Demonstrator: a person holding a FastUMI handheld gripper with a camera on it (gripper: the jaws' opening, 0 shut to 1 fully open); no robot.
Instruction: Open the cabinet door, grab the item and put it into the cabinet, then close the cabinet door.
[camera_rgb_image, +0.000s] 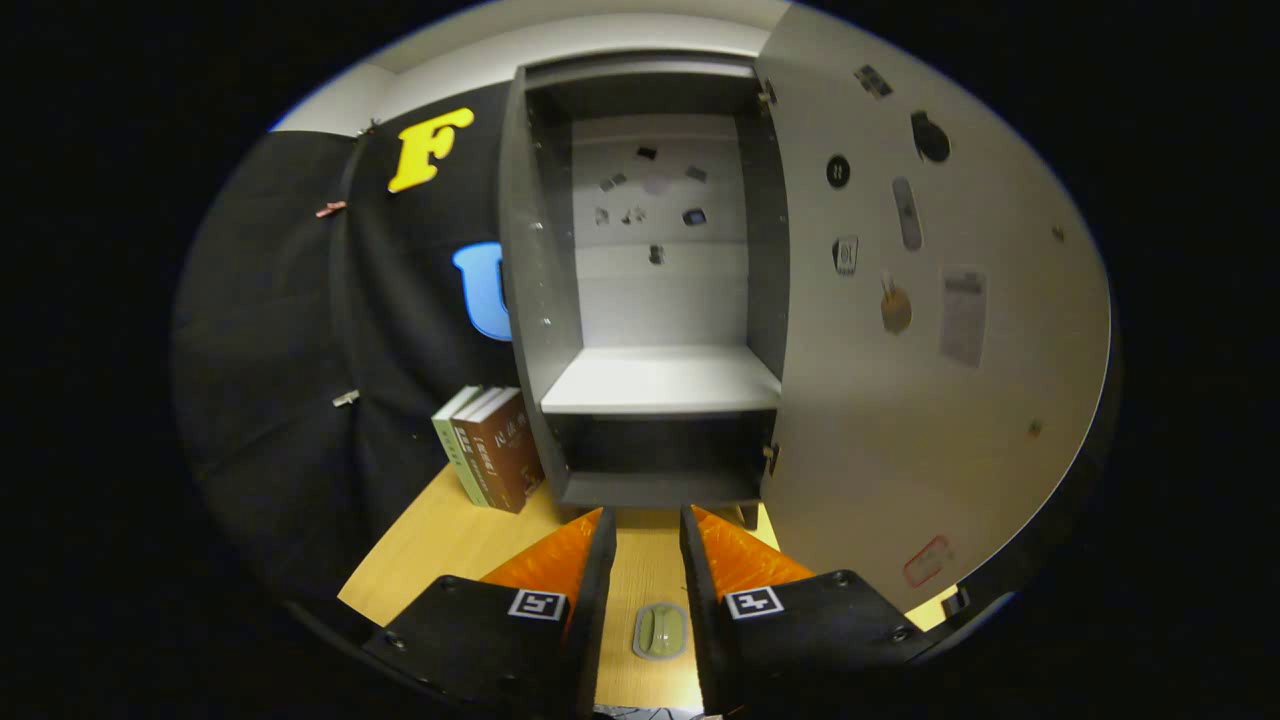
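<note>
Dark grey cabinet (655, 300) is standing in the frame's centre, its tall pale grey door (900, 400) already swung wide to the right with small stickers on the inner face. So the step in hand looks like the grab.

The item, a small grey-green rounded oblong object (660, 631), is lying flat on the light wooden counter (430, 560) at lower centre, directly between the fingers of the tool (647, 540) but back from the tips, closer to the tool's body. Tool is released: fingers are sitting apart with a clear gap, touching nothing.

To do it well:
- Object is low and flat, so the tips need to go down almost onto the counter before closing.
- It is sitting behind the tips, so pulling back or tipping down first seems necessary.
- Closing across the short width looks safer than along the length.
- Pale shelf (660, 380) inside the cabinet is free; that is the likely drop spot.
- Watch the stack of upright books (490, 450), green and brown, leaning left of the cabinet base, and the door edge on the right when lifting.
</note>
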